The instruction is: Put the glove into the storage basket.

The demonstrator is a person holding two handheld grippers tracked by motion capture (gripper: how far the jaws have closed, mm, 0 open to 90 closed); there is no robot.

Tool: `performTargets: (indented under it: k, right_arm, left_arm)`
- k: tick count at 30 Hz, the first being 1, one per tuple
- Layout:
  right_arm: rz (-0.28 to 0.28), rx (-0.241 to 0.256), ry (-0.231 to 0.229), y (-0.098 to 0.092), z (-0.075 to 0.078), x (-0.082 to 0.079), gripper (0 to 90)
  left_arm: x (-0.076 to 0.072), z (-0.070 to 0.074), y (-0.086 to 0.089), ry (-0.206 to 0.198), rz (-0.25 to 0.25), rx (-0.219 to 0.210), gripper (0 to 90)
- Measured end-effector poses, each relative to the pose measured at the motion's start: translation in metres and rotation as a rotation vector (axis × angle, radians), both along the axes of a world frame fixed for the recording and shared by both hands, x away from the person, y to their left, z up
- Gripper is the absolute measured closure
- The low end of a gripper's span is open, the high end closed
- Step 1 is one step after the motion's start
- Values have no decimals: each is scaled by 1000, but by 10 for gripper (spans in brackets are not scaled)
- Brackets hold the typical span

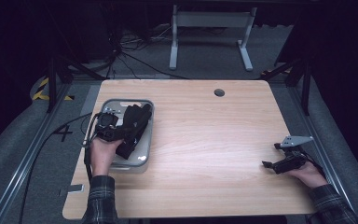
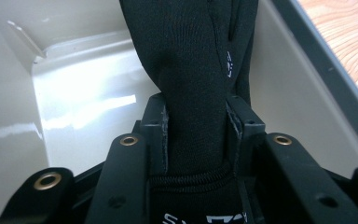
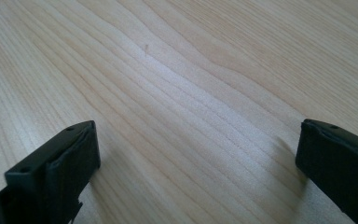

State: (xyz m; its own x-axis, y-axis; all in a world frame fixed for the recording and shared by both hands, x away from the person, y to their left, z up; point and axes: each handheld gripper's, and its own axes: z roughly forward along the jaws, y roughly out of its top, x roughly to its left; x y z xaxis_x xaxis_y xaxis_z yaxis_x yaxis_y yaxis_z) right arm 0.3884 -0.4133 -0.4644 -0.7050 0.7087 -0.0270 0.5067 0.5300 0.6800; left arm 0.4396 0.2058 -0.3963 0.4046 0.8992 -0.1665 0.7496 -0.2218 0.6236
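Note:
A black glove (image 1: 134, 126) hangs over a pale grey bin (image 1: 145, 136) on the left part of the wooden table. My left gripper (image 1: 116, 133) is shut on the glove near its cuff. In the left gripper view the glove (image 2: 191, 70) runs up from between the two black jaws, its fingers pointing into the bin (image 2: 74, 93), whose pale glossy floor shows behind it. My right gripper (image 1: 272, 164) rests low at the table's right edge, jaws wide apart. In the right gripper view my right gripper (image 3: 198, 151) has bare wood between its pads.
The wooden table (image 1: 205, 130) has a round cable hole (image 1: 219, 92) near its far edge. A white desk frame (image 1: 209, 32) and loose cables lie on the floor beyond. Metal rails run along both sides of the table.

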Motion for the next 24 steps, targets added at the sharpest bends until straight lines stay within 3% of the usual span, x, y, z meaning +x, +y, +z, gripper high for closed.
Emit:
performTargets:
  k: [7,12,15,16,18,24]
  right_arm:
    - [0,0,0,0,0,0,3]
    - [0,0,0,0,0,0,3]
    - [0,0,0,0,0,0,3]
    - [0,0,0,0,0,0,3]
    - [0,0,0,0,0,0,3]
    - [1,0,0,0,0,0,3]
  left_arm:
    - [6,-5,-1,37,-9,22,607]
    - [9,-9,0,48,12,51,520]
    - [9,-8,3,26,20,38,443]
    - [8,-7,4,12,16,42,371]
    - [6,-4,4,-4,18,32,311]
    - [0,6,-6,-46,-2,20,207]
